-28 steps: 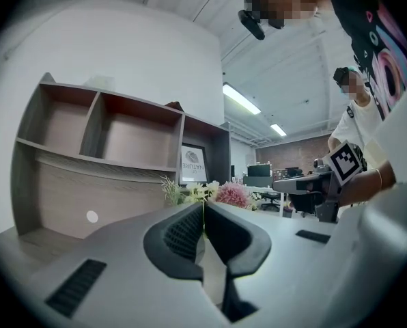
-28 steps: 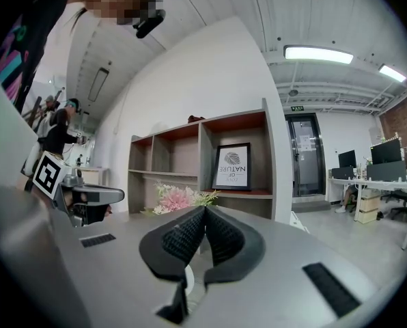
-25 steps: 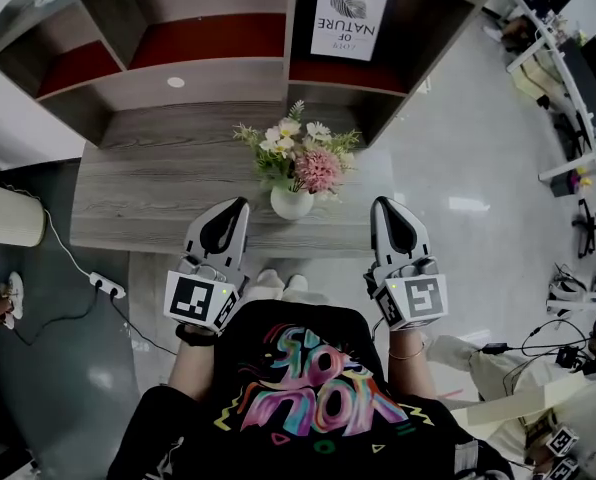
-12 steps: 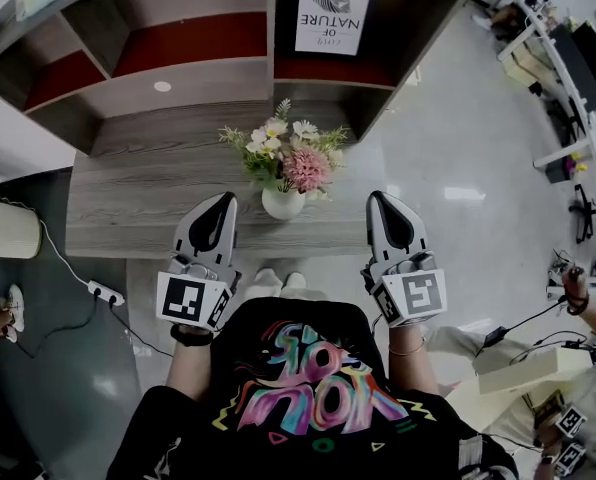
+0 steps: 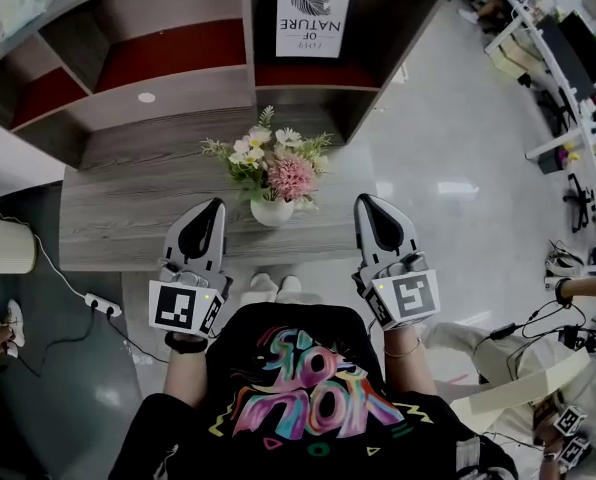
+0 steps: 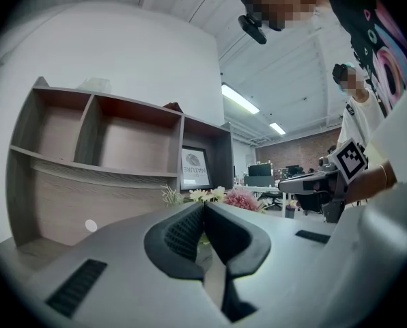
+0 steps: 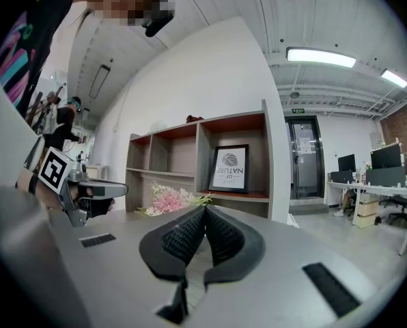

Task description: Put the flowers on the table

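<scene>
A bunch of pink, white and yellow flowers [image 5: 270, 163] stands in a small round white vase [image 5: 272, 211] near the front edge of the grey wood table [image 5: 138, 203]. My left gripper [image 5: 216, 206] hangs shut and empty just left of the vase. My right gripper [image 5: 362, 202] is shut and empty to the vase's right, off the table's end. The flowers [image 6: 220, 196] peek over the left jaws in the left gripper view. In the right gripper view the flowers [image 7: 171, 199] lie left of the shut right gripper [image 7: 205, 210].
Behind the table stands a wooden shelf unit [image 5: 168, 58] with a framed print [image 5: 314, 15] in its right bay. A power strip [image 5: 98, 306] and cable lie on the dark floor at left. Desks and chairs [image 5: 568, 88] fill the right side.
The view has drifted so table and flowers sit slightly lower and further left. Both grippers stay shut beside the vase, shifted a little leftward with it.
</scene>
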Demonstrator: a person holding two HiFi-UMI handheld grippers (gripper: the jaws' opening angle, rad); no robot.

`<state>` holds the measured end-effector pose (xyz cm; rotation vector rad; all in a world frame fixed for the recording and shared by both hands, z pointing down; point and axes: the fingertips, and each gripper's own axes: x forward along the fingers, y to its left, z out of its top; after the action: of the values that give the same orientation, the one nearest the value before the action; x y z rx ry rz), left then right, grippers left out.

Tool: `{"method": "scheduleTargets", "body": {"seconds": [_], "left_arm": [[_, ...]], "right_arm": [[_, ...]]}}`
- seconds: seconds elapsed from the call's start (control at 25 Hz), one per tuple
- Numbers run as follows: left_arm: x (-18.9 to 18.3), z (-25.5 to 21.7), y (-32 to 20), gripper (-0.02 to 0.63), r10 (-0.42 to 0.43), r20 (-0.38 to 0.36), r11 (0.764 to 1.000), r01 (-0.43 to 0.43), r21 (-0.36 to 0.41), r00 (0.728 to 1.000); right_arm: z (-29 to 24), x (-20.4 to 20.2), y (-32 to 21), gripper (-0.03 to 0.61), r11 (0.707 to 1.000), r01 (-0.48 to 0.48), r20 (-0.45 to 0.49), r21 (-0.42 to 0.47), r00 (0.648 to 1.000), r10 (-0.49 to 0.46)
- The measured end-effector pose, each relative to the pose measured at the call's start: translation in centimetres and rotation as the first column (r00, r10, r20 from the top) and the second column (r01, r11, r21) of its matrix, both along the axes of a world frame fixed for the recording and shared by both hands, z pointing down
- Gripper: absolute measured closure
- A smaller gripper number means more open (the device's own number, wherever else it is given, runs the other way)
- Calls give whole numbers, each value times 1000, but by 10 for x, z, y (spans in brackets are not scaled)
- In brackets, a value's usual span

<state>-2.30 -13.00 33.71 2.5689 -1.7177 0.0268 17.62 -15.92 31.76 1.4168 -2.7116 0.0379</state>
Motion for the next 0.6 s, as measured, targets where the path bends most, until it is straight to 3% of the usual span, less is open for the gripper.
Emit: {"method": "scheduleTargets", "body": {"seconds": [0.48, 0.6], "left_arm": [[1, 2, -3, 589, 5, 1, 1000, -5, -4, 1000], [-1, 4, -3, 589, 5, 4, 1000, -5, -2, 1000]], "right_arm": [[12, 7, 2, 561, 998, -22, -22, -52, 1000, 20], [6, 4, 0, 561, 1000, -16, 11, -16, 1000, 16]]}}
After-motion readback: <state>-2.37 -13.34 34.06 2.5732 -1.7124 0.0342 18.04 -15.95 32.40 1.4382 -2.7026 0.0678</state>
